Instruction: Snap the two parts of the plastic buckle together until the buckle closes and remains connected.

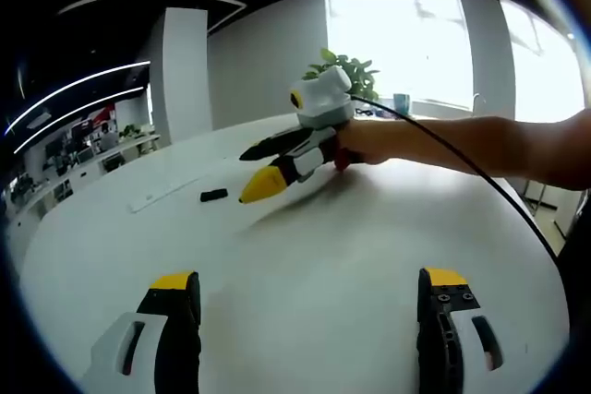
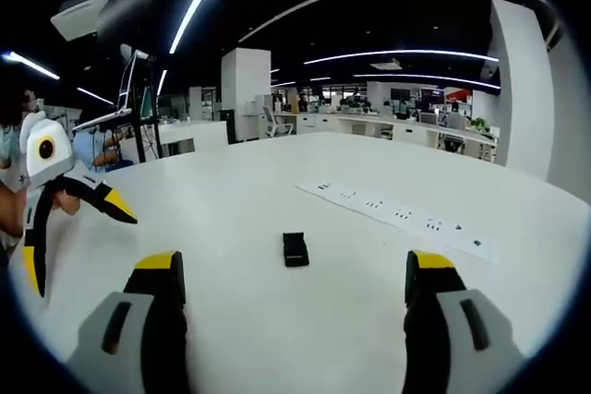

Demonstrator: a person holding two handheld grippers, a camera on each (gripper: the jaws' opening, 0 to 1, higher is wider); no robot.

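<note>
A small black plastic buckle (image 2: 295, 249) lies flat on the white table (image 2: 277, 339), seen as one dark piece; I cannot tell whether its two parts are joined. My right gripper (image 2: 294, 276) is open, its yellow-tipped jaws wide apart on either side of the buckle and short of it. In the left gripper view the buckle (image 1: 213, 196) lies far ahead to the left. My left gripper (image 1: 309, 279) is open and empty over bare table. The right gripper (image 1: 247, 175), held by a hand, points its tips at the buckle. The left gripper (image 2: 81, 248) shows open at the left edge.
A long white power strip (image 2: 397, 214) lies flat beyond the buckle, also the power strip (image 1: 166, 193) near it. A potted plant (image 1: 346, 66) stands at the table's far edge by the windows. A black cable (image 1: 462, 159) trails from the right gripper along the person's forearm (image 1: 499, 140).
</note>
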